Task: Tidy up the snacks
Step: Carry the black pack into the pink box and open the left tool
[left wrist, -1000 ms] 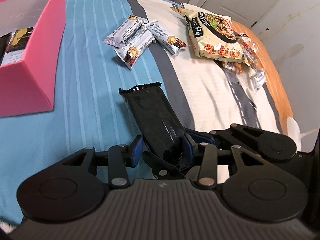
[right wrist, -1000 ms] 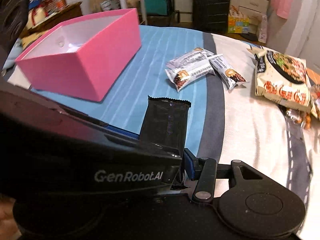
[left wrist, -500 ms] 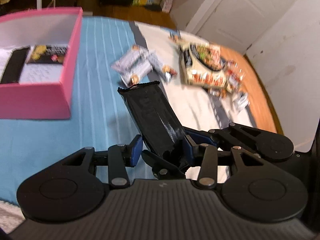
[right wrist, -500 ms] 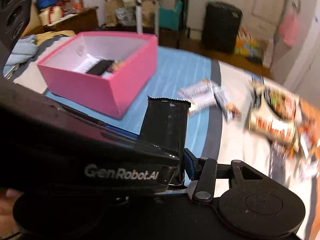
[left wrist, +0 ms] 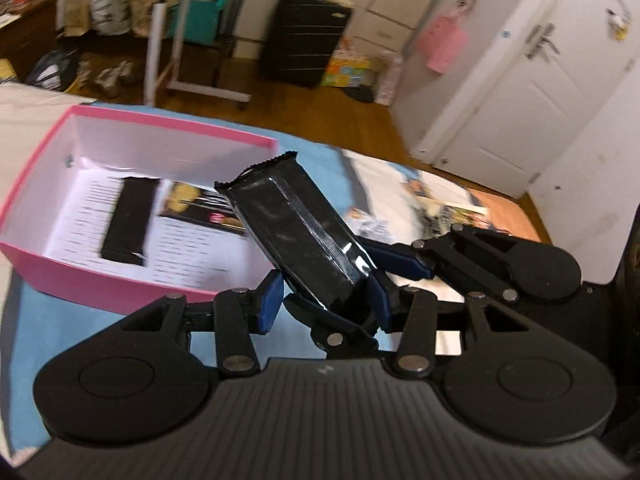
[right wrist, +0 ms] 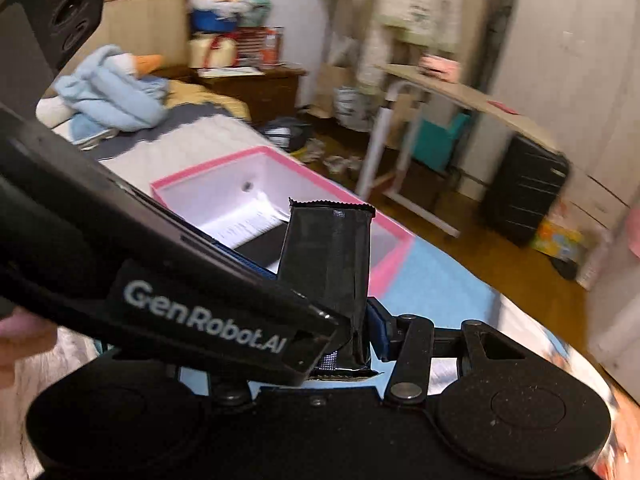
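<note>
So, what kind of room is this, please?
Most likely a bedroom in a home. The pink box sits on a bed with a striped sheet, a bundle of blue bedding lies further up, and a black suitcase stands by white doors.

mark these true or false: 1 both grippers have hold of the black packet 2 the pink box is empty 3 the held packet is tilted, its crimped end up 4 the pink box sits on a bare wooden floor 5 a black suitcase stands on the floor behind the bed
1. True: the black snack packet has its lower end between the pads of the left gripper and the right gripper.
2. False: the pink box already holds a black bar and a printed packet.
3. True: it leans, with its crimped end uppermost.
4. False: the box sits on the blue striped bedcover.
5. True: a black suitcase stands on the wooden floor.
</note>
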Demonstrator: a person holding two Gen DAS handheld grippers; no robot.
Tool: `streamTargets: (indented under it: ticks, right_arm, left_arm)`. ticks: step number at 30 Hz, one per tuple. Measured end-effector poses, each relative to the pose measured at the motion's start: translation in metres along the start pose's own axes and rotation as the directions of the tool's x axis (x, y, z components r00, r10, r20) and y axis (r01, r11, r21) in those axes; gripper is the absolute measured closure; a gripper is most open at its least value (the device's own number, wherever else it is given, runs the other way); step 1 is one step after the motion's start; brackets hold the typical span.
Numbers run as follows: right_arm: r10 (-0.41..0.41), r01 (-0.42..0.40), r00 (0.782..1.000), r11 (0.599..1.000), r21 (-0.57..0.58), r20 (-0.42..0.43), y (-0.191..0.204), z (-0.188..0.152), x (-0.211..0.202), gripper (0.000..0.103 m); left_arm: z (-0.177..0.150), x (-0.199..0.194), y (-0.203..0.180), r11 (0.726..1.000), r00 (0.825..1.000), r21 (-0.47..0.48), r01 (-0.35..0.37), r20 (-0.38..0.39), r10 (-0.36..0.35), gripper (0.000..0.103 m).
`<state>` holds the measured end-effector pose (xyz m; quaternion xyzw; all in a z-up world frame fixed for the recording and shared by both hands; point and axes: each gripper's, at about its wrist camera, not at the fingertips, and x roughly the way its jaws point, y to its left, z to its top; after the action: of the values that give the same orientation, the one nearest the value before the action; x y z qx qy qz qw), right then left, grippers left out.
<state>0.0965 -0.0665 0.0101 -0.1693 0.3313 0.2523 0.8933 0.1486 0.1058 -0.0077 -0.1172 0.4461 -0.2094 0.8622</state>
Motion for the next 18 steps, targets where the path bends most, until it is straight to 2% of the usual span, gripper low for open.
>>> streamTargets:
  ticks: [5, 12, 18]
  right_arm:
    - [0.103, -0.105, 0.994, 0.991, -0.083, -0.026, -0.002, 0.016, 0.052, 0.049]
    - [0.198, -0.211, 0.976, 0.961, -0.178, -0.091, -0.007, 0.027, 0.101, 0.049]
    - [0.303, -0.340, 0.932, 0.922, -0.186, -0.200, -0.021, 0.038, 0.130, 0.049]
  left_arm:
    - [0.025, 0.025, 0.042, 0.994, 0.996, -0.095, -0.049, -0.078, 0.041, 0.058]
    - [0.042, 0.064, 0.086, 0.975, 0.982, -0.210, -0.078, -0.185, 0.039, 0.057]
    - [0.047, 0.090, 0.099, 0.956, 0.964, -0.277, -0.098, -0.265, 0.022, 0.054]
